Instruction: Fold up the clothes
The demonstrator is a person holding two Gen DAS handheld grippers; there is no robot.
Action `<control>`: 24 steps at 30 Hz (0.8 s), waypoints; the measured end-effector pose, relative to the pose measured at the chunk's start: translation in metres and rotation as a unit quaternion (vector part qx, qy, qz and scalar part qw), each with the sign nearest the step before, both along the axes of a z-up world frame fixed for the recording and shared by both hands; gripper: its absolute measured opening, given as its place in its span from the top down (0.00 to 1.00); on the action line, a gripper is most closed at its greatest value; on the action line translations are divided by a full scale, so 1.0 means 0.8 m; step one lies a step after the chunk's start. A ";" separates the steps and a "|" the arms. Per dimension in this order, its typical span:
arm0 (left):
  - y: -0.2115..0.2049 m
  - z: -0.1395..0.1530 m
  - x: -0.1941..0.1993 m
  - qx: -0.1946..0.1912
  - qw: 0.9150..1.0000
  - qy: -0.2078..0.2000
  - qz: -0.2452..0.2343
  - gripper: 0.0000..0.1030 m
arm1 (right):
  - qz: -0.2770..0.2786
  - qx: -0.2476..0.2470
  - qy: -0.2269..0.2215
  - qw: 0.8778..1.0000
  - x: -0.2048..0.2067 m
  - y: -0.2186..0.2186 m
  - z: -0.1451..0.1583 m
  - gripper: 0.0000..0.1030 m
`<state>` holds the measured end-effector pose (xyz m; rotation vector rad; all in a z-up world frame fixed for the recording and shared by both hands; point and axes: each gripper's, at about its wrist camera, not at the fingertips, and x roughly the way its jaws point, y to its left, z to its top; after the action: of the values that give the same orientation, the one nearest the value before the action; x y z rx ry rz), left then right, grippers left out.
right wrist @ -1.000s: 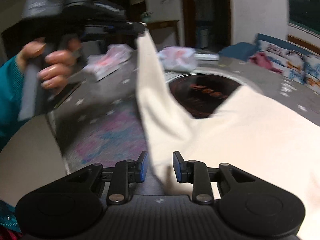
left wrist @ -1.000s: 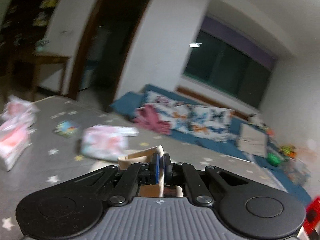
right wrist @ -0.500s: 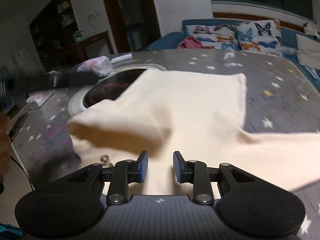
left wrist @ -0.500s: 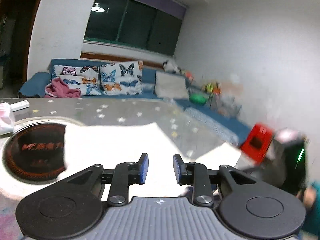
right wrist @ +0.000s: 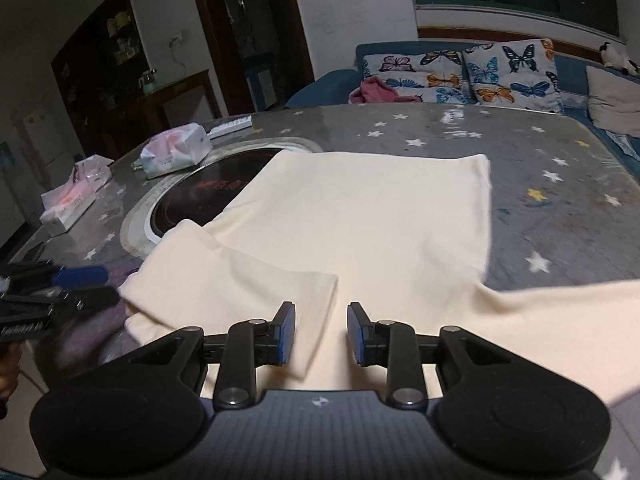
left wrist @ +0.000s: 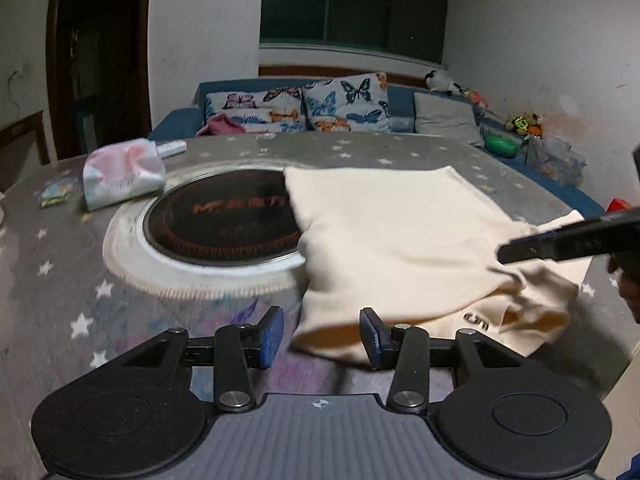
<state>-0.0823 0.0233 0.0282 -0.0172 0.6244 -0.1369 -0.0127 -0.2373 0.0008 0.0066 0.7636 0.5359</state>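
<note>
The left gripper (left wrist: pixel 321 332) has just been opening; its fingers stand apart at lower centre, a corner of the cream garment (left wrist: pixel 400 240) between them, unpressed. The right gripper (right wrist: pixel 321 332) hovers with fingers apart over a folded sleeve. The garment lies on the star-patterned desk (right wrist: pixel 560 168), covering part of the round inset cooktop (left wrist: pixel 224 220).

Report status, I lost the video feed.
Left gripper open, jaws just opening, nothing between. Right gripper open over cream garment. Garment overlaps round hob.
</note>
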 end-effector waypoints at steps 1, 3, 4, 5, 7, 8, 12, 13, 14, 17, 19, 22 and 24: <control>0.000 -0.002 -0.002 -0.001 1.000 0.002 0.000 0.56 | 0.000 -0.004 0.004 1.000 0.007 0.006 -0.005 0.73; -0.001 -0.006 -0.002 -0.002 1.000 0.005 0.001 0.56 | 0.000 -0.013 0.006 1.000 0.013 0.016 -0.011 0.73; -0.001 -0.009 -0.002 -0.003 1.000 0.006 0.000 0.56 | 0.001 -0.017 0.007 1.000 0.014 0.020 -0.014 0.73; -0.001 -0.011 -0.001 -0.004 1.000 0.008 0.000 0.56 | 0.002 -0.022 0.006 1.000 0.015 0.023 -0.015 0.77; -0.003 -0.013 0.001 -0.002 1.000 0.009 0.001 0.56 | 0.007 -0.034 0.001 0.999 0.013 0.028 -0.012 0.91; -0.004 -0.015 0.003 0.000 1.000 0.009 0.001 0.56 | 0.008 -0.037 -0.003 0.999 0.012 0.029 -0.010 0.95; -0.007 -0.017 0.008 0.007 1.000 0.006 0.003 0.56 | 0.009 -0.053 -0.044 0.998 0.003 0.031 0.015 0.97; -0.008 -0.018 0.008 0.010 1.000 0.005 0.002 0.56 | 0.008 -0.058 -0.058 0.997 0.000 0.031 0.024 0.97; -0.009 -0.019 0.008 0.014 1.000 0.005 0.000 0.57 | 0.007 -0.064 -0.074 0.995 -0.003 0.031 0.034 0.97; -0.013 -0.022 0.008 0.022 1.000 0.004 -0.007 0.71 | 0.002 -0.079 -0.120 0.990 -0.014 0.030 0.065 0.97; -0.017 -0.021 0.007 0.027 1.000 0.000 -0.012 0.78 | 0.000 -0.083 -0.146 0.986 -0.020 0.029 0.084 0.97; -0.022 -0.020 0.003 0.042 0.999 -0.009 -0.014 0.94 | -0.009 -0.086 -0.165 0.982 -0.026 0.026 0.098 0.97; -0.023 -0.016 -0.002 0.047 0.999 -0.017 -0.017 0.96 | -0.017 -0.087 -0.170 0.981 -0.028 0.023 0.101 0.97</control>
<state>-0.0838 0.0048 0.0150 0.0866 0.5966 -0.1396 -0.0349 -0.2193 0.0819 -0.2282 0.4715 0.4223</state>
